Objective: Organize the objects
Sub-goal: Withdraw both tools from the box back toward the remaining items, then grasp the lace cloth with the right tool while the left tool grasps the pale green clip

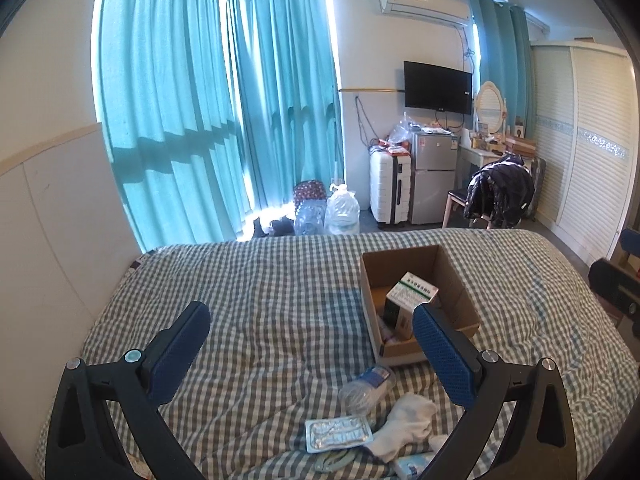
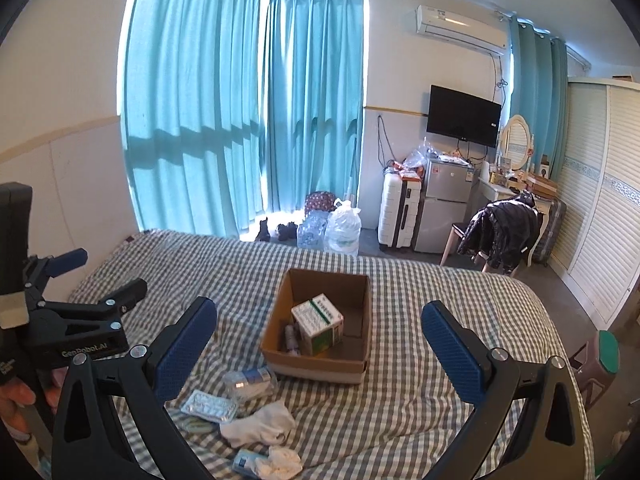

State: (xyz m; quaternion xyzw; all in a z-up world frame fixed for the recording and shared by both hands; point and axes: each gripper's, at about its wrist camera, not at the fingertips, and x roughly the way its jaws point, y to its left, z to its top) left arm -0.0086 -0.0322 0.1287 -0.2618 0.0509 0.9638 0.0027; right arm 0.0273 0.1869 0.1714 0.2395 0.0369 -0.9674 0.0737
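Observation:
On the checked bedcover [image 1: 260, 280] stands an open cardboard box [image 1: 400, 258] [image 2: 328, 284] with a green-and-white medicine carton [image 1: 412, 294] [image 2: 318, 318] tilted inside. In front of it lie a small clear bottle [image 1: 368, 386] [image 2: 250, 380], a foil blister pack [image 1: 338, 432] [image 2: 208, 404], a white sock [image 1: 404, 424] [image 2: 260, 426] and a tissue pack [image 2: 244, 460]. My left gripper [image 1: 312, 344] [image 2: 104, 272] is open above the loose items, nothing between its pads. My right gripper [image 2: 320, 344] is open too, back from the box and empty.
The bed ends at a white wall on the left and at the floor on the right, where a brown bin with a green lid [image 2: 604, 356] stands. Beyond the bed are water jugs [image 2: 342, 228], a white suitcase [image 2: 400, 212], a small fridge and a chair with a black jacket [image 2: 500, 232].

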